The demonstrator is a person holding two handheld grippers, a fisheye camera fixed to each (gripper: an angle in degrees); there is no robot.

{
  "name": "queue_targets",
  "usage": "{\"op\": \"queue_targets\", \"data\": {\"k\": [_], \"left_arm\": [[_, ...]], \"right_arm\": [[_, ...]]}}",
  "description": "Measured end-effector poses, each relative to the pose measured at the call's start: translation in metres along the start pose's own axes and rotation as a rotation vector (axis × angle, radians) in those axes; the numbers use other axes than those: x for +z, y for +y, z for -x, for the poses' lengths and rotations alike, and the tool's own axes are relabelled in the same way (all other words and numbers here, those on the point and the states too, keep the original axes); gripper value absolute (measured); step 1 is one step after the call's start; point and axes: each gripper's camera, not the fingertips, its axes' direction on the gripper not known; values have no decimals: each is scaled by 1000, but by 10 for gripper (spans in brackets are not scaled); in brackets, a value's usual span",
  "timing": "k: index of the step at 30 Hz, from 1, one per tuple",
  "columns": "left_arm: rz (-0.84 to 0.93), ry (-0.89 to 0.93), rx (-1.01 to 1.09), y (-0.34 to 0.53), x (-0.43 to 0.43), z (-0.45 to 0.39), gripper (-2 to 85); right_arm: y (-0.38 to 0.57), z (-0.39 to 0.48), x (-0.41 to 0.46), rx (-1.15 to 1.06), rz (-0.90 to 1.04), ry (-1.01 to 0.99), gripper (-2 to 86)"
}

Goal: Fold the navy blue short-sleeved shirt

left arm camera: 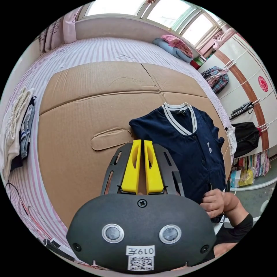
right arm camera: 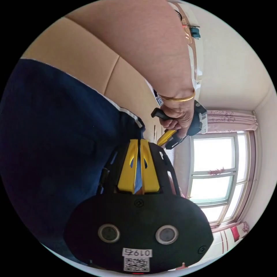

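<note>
The navy blue short-sleeved shirt [left arm camera: 190,144] lies front up on a cardboard sheet [left arm camera: 86,115], its white-striped collar toward the far side. In the left gripper view my left gripper [left arm camera: 140,142] hovers over the cardboard just left of the shirt's sleeve, jaws shut with nothing between them. A hand [left arm camera: 215,202] rests at the shirt's near hem. In the right gripper view the shirt [right arm camera: 57,129] hangs close at the left, and my right gripper [right arm camera: 140,141] is shut on blue fabric at its edge. A hand with a gold bracelet holds the left gripper [right arm camera: 168,138] beyond.
The cardboard covers a bed with a pink-striped sheet [left arm camera: 109,49]. Folded clothes [left arm camera: 20,129] are stacked at its left edge, and bedding [left arm camera: 176,46] lies at the far end. A white wardrobe [left arm camera: 248,86] with hanging bags stands at the right. A window [right arm camera: 213,170] is lit.
</note>
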Motion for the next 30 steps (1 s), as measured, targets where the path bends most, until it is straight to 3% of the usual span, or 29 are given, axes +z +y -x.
{"op": "queue_targets", "data": {"k": [7,16,24,30], "left_arm": [[18,6,26,-5,4,5,10],[22,-33,62,35,-13,-3,17],[-44,126,160,155,-54,-27,48],[-212,224,72,232,-72,-35,46]], "right_arm": [[-29,23,-3,-52,30,147,-5],[-57,9,-20,14,19,95,76],[-52,5,-33,29,51,94,89],[-75,11,-40,-7,23,133,68]]}}
